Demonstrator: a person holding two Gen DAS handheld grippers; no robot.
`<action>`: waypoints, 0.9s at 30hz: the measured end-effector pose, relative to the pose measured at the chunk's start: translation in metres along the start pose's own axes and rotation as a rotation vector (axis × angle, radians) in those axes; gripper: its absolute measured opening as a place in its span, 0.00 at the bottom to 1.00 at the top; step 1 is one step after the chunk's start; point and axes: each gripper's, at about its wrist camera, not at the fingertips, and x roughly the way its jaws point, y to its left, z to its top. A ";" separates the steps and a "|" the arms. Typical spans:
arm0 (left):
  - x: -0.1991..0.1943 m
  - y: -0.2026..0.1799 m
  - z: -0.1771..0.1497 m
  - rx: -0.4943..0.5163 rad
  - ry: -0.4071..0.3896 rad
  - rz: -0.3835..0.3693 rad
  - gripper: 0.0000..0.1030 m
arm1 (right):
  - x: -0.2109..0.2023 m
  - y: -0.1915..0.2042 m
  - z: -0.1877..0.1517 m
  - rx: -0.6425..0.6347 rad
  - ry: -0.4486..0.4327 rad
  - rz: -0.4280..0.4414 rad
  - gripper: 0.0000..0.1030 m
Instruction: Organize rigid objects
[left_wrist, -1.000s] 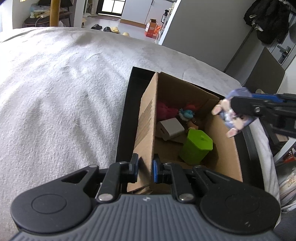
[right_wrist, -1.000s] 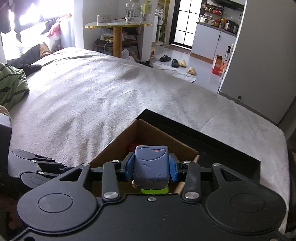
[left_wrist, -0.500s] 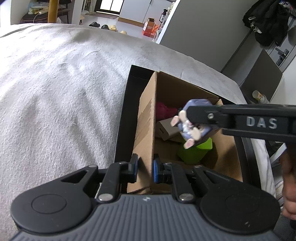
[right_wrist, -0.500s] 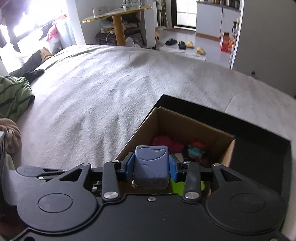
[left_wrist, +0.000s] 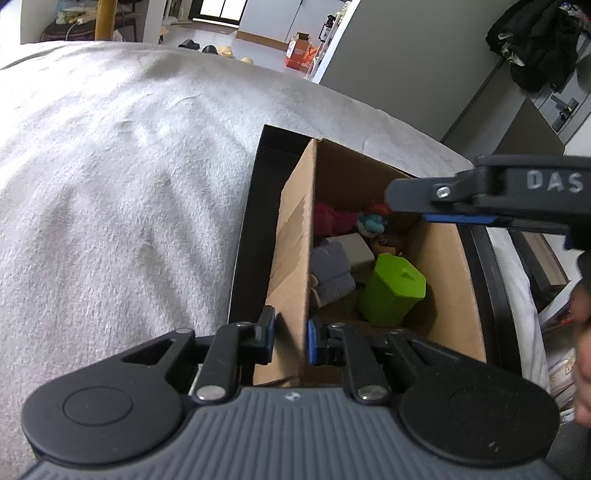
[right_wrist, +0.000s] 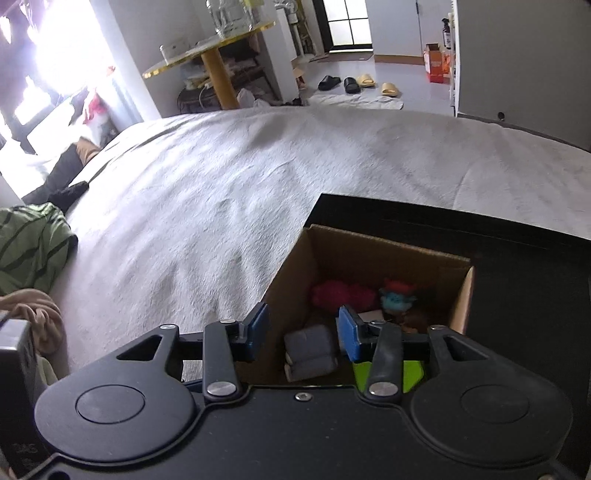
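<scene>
A cardboard box (left_wrist: 295, 236) stands on a black tray (left_wrist: 247, 221) on the grey bed. My left gripper (left_wrist: 291, 334) is shut on the box's near left wall. My right gripper (right_wrist: 301, 326) is open and empty, hovering over the box; it also shows in the left wrist view (left_wrist: 443, 201). A grey-purple toy figure (right_wrist: 310, 352) lies in the box below it, also seen in the left wrist view (left_wrist: 332, 273). Beside it are a green container (left_wrist: 395, 291), a white block (left_wrist: 354, 247), a red plush (right_wrist: 336, 295) and a blue-and-red toy (right_wrist: 397, 297).
The grey bed cover (right_wrist: 221, 192) spreads left and far. Green striped clothing (right_wrist: 29, 251) and beige cloth (right_wrist: 37, 317) lie at the left. A yellow-edged table (right_wrist: 210, 40) and slippers (right_wrist: 354, 83) stand beyond the bed. A dark cabinet (left_wrist: 524, 122) is at the right.
My right gripper moved over the box, opened and let go of the grey-purple toy figure, which now lies inside the box. My left gripper stayed on the box wall.
</scene>
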 end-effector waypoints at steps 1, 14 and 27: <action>0.000 0.000 0.000 0.000 0.000 0.000 0.15 | -0.002 -0.002 0.000 -0.001 -0.003 -0.004 0.42; -0.003 -0.006 0.000 0.023 -0.003 0.027 0.15 | -0.038 -0.026 -0.023 0.025 -0.007 -0.079 0.45; -0.016 -0.028 -0.001 0.068 0.052 0.105 0.16 | -0.082 -0.066 -0.052 0.100 -0.073 -0.130 0.64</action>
